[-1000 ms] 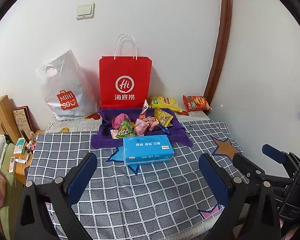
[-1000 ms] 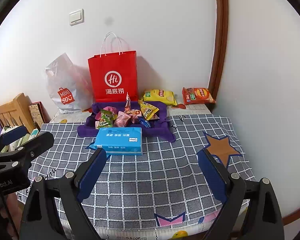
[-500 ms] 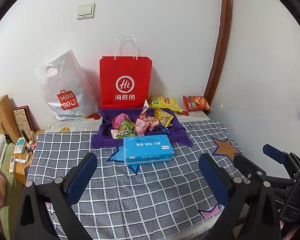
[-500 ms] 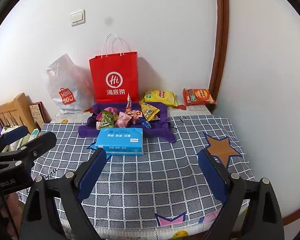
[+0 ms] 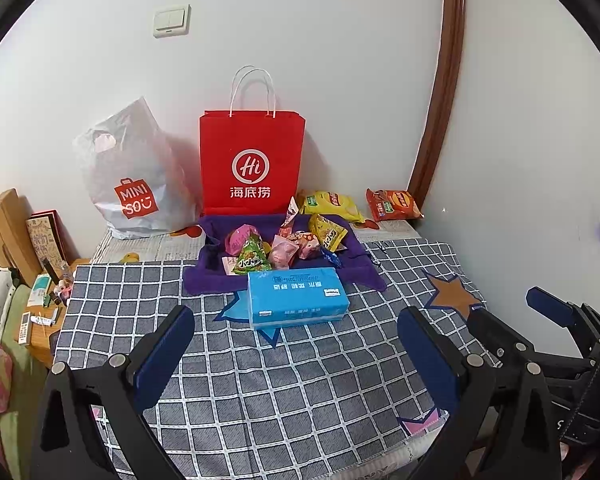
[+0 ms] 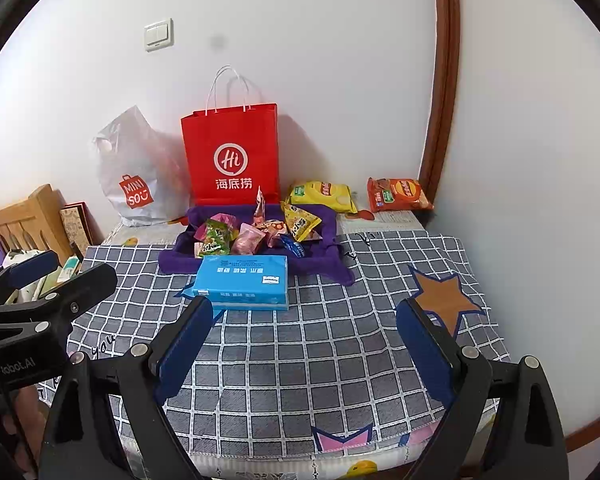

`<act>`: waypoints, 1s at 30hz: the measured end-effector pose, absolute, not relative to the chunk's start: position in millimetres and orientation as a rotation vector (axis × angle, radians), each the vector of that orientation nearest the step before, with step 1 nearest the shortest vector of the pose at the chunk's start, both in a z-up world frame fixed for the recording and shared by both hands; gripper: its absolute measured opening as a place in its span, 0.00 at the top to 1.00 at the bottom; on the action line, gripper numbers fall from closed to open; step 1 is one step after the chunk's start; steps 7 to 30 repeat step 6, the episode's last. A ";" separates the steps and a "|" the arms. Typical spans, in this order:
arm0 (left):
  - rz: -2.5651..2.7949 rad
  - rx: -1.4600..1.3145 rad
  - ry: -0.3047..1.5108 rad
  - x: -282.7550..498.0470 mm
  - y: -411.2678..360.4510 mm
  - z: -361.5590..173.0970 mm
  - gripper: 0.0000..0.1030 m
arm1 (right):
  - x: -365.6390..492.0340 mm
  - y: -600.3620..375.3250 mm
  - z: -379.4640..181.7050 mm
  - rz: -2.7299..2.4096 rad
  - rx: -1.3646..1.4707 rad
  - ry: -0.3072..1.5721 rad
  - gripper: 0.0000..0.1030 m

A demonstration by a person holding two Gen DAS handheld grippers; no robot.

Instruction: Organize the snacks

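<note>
Both claws hang wide apart and hold nothing as we look in: our left gripper [image 5: 296,344] and right gripper [image 6: 304,340] hover side by side over the near edge of the checked tablecloth [image 5: 300,380], well short of the goods. Snack packets [image 5: 284,244] are heaped in the purple tray [image 5: 212,276] at the far side of the cloth; we pick out a green one [image 5: 251,260], a pink one [image 5: 281,254] and a yellow one [image 5: 327,232]. Just in front of the tray, touching its near edge, lies a blue tissue pack [image 5: 296,296]. Behind the tray a red paper bag [image 5: 252,164] stands upright against the wall, a white plastic bag [image 5: 136,176] beside it. Right of the red bag, a yellow chip bag [image 5: 334,204] and an orange chip bag [image 5: 394,204] rest near the corner.
</note>
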State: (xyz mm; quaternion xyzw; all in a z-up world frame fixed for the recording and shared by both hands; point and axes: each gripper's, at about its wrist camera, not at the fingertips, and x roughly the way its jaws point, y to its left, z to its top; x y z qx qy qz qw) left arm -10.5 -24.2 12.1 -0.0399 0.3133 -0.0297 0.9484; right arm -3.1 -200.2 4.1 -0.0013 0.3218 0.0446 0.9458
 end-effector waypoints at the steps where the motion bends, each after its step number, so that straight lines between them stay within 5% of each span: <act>1: -0.060 -0.082 0.637 -11.0 -24.2 12.0 0.01 | -3.6 -200.2 4.3 0.090 -0.003 0.654 0.10; 30: -0.047 -0.072 0.633 -12.0 -22.6 9.7 0.01 | -5.1 -202.1 4.6 0.088 0.003 0.651 0.10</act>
